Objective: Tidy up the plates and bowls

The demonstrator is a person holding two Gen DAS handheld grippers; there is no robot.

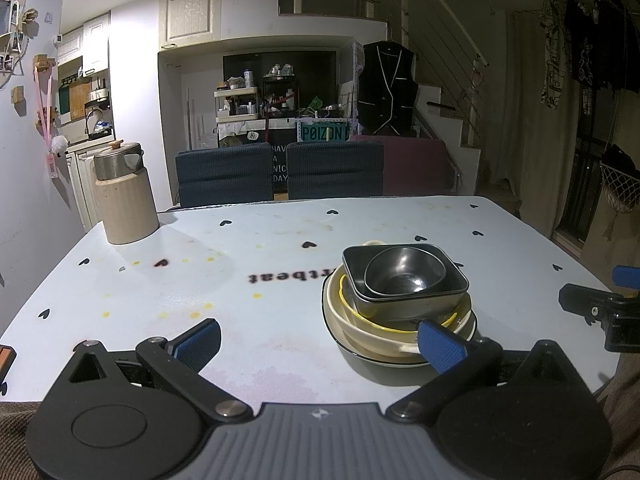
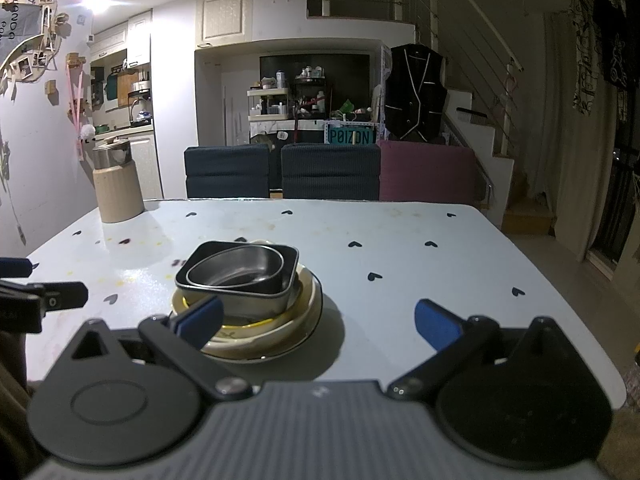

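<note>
One stack of dishes stands on the pale blue table (image 1: 240,312). At the bottom lies a white plate (image 1: 348,350) with a dark rim, on it a cream bowl (image 1: 360,330) with a yellow rim, then a square grey bowl (image 1: 404,306), and inside that a round dark bowl (image 1: 404,274). My left gripper (image 1: 320,342) is open, low over the near table edge, its right pad just in front of the stack. In the right wrist view the stack (image 2: 248,280) sits left of centre; my right gripper (image 2: 318,320) is open, its left pad before the cream bowl.
A beige jug (image 1: 126,200) with a metal lid stands at the table's far left corner. Two dark blue chairs (image 1: 280,174) and a maroon one (image 1: 416,168) line the far edge. The right gripper's body (image 1: 600,308) shows at the right side of the left wrist view.
</note>
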